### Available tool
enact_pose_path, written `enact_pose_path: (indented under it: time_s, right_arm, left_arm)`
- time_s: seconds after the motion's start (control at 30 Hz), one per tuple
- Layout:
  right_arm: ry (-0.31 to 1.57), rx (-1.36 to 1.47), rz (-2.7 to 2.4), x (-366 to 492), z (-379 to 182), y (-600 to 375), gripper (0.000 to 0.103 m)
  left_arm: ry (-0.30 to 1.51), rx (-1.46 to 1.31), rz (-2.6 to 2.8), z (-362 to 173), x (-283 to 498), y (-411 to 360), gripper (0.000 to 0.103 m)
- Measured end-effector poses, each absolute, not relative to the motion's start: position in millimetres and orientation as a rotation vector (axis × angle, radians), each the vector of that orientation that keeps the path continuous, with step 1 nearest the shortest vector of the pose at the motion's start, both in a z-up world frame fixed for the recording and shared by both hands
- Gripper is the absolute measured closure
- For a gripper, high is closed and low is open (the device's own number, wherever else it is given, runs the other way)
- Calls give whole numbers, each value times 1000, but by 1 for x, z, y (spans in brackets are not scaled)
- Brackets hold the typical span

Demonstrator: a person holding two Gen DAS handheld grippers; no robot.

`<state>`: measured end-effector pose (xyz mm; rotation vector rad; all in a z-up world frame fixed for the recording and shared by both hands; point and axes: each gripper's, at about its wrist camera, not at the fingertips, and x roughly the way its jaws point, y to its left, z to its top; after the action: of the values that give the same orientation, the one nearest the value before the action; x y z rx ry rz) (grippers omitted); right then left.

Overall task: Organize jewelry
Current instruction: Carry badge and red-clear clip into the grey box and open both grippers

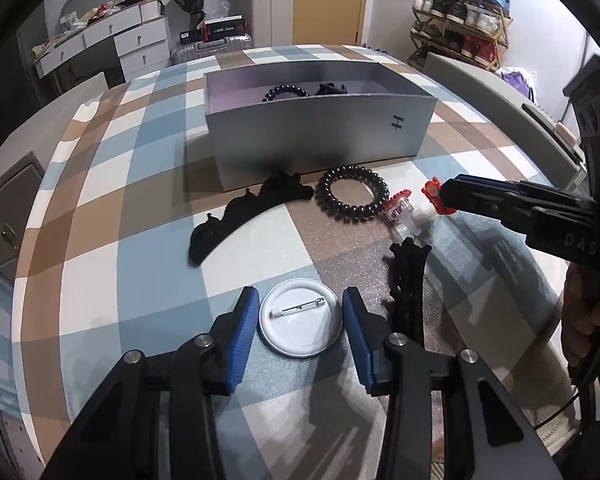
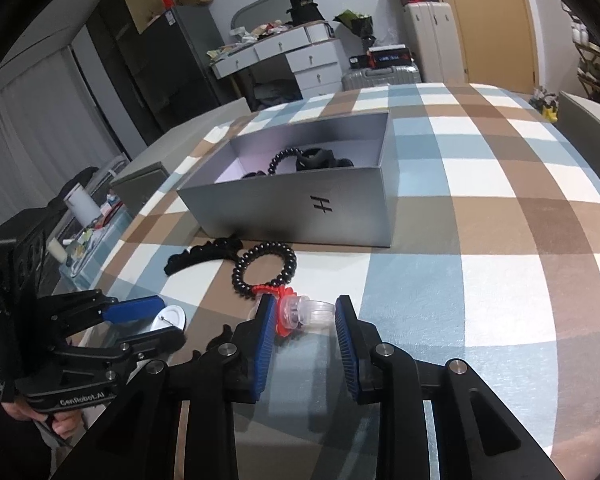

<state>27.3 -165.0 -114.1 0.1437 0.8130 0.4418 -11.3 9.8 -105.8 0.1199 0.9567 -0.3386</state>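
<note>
A white pin badge (image 1: 300,322) lies back-up on the checked tablecloth, and my left gripper (image 1: 300,312) is shut on it, blue pads against both sides of its rim; it also shows in the right wrist view (image 2: 170,318). My right gripper (image 2: 302,308) is shut on a clear plastic ring with a red frilly top (image 2: 300,312), resting on the cloth. From the left wrist view the ring (image 1: 400,210) sits at the right gripper's (image 1: 444,194) tips. An open grey box (image 1: 320,136) (image 2: 300,208) behind holds a black spiral hair tie and a black fabric piece.
On the cloth in front of the box lie a black spiral hair tie (image 1: 352,192) (image 2: 264,264), a black ruffled band (image 1: 240,220) (image 2: 204,254) and another black ruffled piece (image 1: 408,280). The round table's edge (image 1: 32,240) curves at left. A hand (image 1: 588,320) holds the right gripper.
</note>
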Motion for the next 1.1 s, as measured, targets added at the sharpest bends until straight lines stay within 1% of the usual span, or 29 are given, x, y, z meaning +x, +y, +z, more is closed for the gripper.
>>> enact_pose_path:
  time_s: [0.27, 0.43, 0.57, 0.8, 0.93, 1.1]
  right_arm:
    - [772, 174, 465, 25, -104, -168, 74]
    - [765, 227, 518, 25, -99, -171, 74]
    - [744, 257, 534, 27, -95, -174, 74]
    - [673, 350, 603, 42, -74, -181, 74]
    - [634, 336, 602, 57, -61, -180, 74]
    - [633, 331, 577, 86, -54, -180, 74]
  left_arm:
    - [907, 90, -299, -86, -12, 21, 66]
    - [898, 11, -280, -70, -4, 33, 66]
    - [850, -7, -281, -55, 0, 32, 66]
    - [784, -51, -247, -40, 30, 27, 66]
    - [769, -70, -255, -38, 51, 21, 66]
    - [772, -81, -281, -38, 70, 13, 66]
